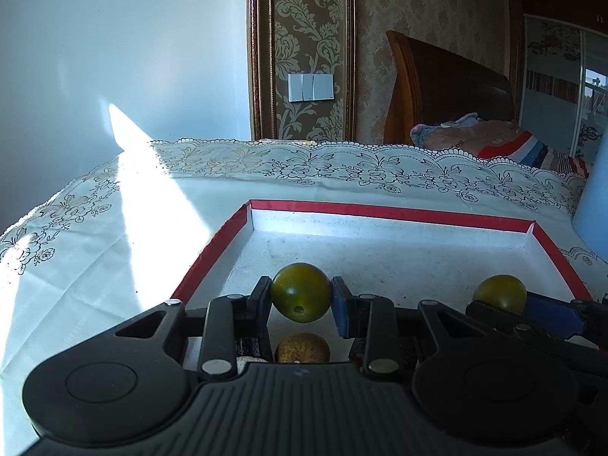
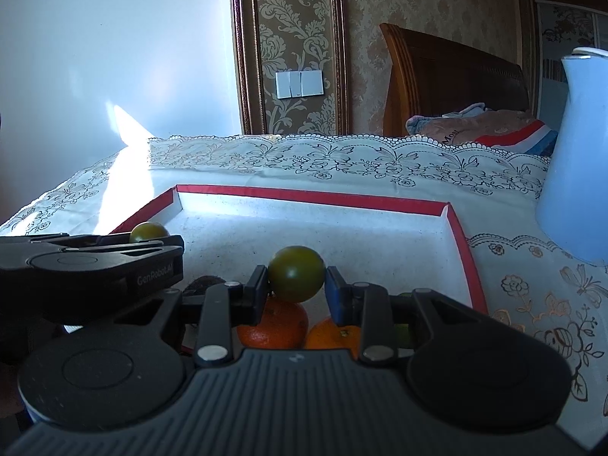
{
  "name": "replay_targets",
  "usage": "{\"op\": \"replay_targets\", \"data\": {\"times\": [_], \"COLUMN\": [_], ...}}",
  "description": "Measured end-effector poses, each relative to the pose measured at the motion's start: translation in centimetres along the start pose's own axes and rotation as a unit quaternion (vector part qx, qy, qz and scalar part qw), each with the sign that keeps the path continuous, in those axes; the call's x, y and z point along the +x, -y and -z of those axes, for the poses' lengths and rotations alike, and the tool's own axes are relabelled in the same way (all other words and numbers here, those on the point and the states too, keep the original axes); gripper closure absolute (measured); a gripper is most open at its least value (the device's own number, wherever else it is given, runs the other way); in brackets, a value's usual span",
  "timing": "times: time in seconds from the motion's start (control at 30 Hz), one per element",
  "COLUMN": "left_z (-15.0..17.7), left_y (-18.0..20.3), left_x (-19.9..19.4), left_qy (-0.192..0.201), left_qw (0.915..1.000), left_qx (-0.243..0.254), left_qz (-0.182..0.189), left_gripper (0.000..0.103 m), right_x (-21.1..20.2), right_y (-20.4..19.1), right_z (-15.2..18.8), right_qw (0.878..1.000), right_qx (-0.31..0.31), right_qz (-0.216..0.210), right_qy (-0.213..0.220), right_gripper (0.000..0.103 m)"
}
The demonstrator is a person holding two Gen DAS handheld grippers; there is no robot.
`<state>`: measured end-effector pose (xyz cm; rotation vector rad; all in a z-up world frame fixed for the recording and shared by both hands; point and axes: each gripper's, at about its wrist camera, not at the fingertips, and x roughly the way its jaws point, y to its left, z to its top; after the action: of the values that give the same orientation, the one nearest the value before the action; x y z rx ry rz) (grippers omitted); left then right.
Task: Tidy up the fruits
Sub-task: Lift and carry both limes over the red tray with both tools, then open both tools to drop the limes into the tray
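A shallow white tray with a red rim (image 1: 380, 211) (image 2: 304, 194) lies on the lace tablecloth. My left gripper (image 1: 301, 296) is shut on a round green fruit (image 1: 301, 292) held over the tray's near left part. My right gripper (image 2: 296, 281) is shut on a second green fruit (image 2: 296, 273), seen at the right in the left wrist view (image 1: 501, 293). The left gripper and its fruit (image 2: 149, 231) show at the left of the right wrist view. A tan round fruit (image 1: 302, 347) lies below the left jaws. Two oranges (image 2: 277, 323) (image 2: 334, 336) lie under the right jaws.
A pale blue jug (image 2: 577, 159) stands on the cloth right of the tray, its edge showing at the right of the left wrist view (image 1: 592, 205). A green thing (image 2: 403, 332) peeks beside the oranges. Behind the table are a wall, a light switch (image 1: 311, 87) and a bed with pillows.
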<state>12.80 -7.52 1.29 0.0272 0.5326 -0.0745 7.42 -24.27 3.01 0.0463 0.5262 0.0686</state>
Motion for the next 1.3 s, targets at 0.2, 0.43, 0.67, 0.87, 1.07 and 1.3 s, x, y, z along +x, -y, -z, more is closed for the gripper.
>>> {"op": "replay_targets", "data": {"times": [0.2,0.43,0.67,0.87,1.07,1.3], "left_z": [0.1,0.3,0.3,0.4,0.4,0.6], "left_y": [0.1,0.2,0.1,0.1,0.1,0.1], "left_x": [1.1,1.4,1.3,1.4,1.4,1.5], "left_qy": [-0.026,-0.027,-0.019,-0.021,-0.015,-0.016], "left_qw": [0.9996,0.9996,0.9998,0.9997,0.9997,0.9996], "left_qx": [0.001,0.009,0.012,0.014,0.016,0.017], "left_qz": [0.01,0.001,-0.003,-0.003,-0.014,-0.014], "left_gripper": [0.071,0.071,0.056,0.055,0.034,0.028], "right_x": [0.8,1.2,1.0,0.8,0.6,0.4], "right_y": [0.1,0.0,-0.1,-0.2,0.0,0.0], "right_z": [-0.3,-0.1,0.2,0.2,0.3,0.4], "right_qw": [1.0,1.0,1.0,1.0,1.0,1.0], "right_qx": [0.008,0.004,0.002,-0.002,0.002,0.003], "right_qz": [-0.002,-0.003,-0.005,-0.006,-0.005,-0.005], "right_qy": [-0.006,-0.007,-0.004,-0.002,0.002,0.005], "right_gripper": [0.072,0.072,0.071,0.071,0.071,0.072]}}
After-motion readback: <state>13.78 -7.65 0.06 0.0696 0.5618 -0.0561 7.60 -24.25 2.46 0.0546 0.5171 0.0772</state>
